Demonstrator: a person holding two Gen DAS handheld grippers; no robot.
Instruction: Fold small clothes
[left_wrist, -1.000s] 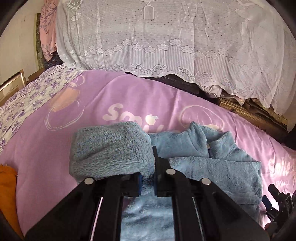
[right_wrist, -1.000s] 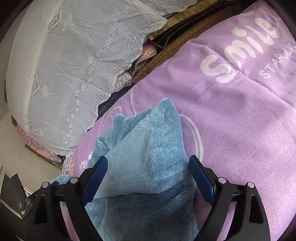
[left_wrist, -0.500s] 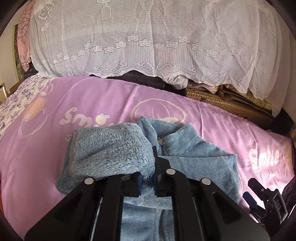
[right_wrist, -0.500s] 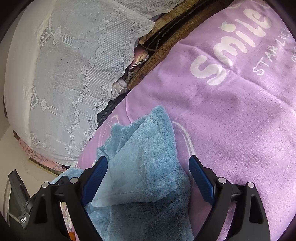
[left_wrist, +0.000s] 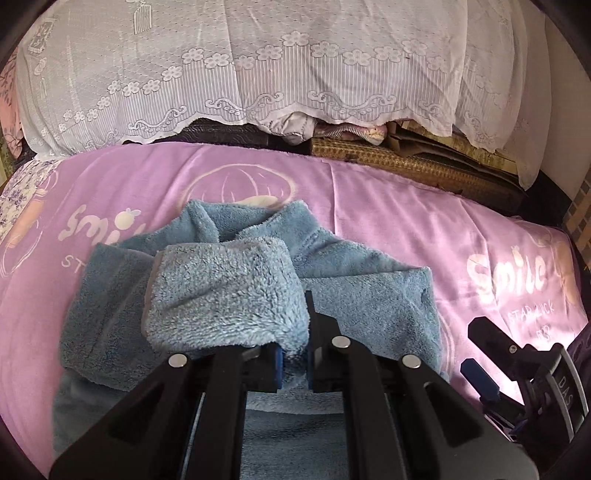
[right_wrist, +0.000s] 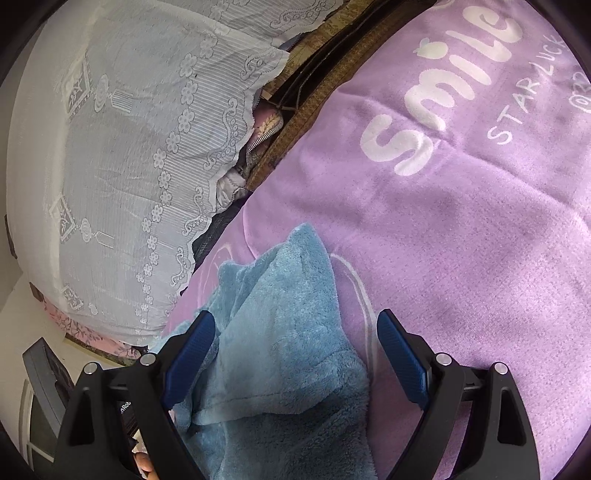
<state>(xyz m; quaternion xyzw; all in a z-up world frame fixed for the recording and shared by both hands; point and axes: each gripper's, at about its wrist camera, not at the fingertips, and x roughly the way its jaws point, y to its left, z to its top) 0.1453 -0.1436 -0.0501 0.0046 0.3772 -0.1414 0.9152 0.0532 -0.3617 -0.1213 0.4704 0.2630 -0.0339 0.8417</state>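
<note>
A small blue fleece garment lies on the purple "Smile" bedsheet, collar toward the far side. My left gripper is shut on a fluffy folded-over part of the garment, which it holds above the garment's body. My right gripper is open, its blue pads straddling the garment's right edge without pressing it. In the left wrist view the right gripper shows low at the right, beside the garment.
A white lace cover drapes over a pile along the bed's far side, with a woven mat and bundled fabrics under it. A floral sheet lies at the far left. Purple sheet stretches right of the garment.
My left gripper has carried the held fleece part rightward over the garment's body, staying shut. The right gripper has stayed open and nearly still.
</note>
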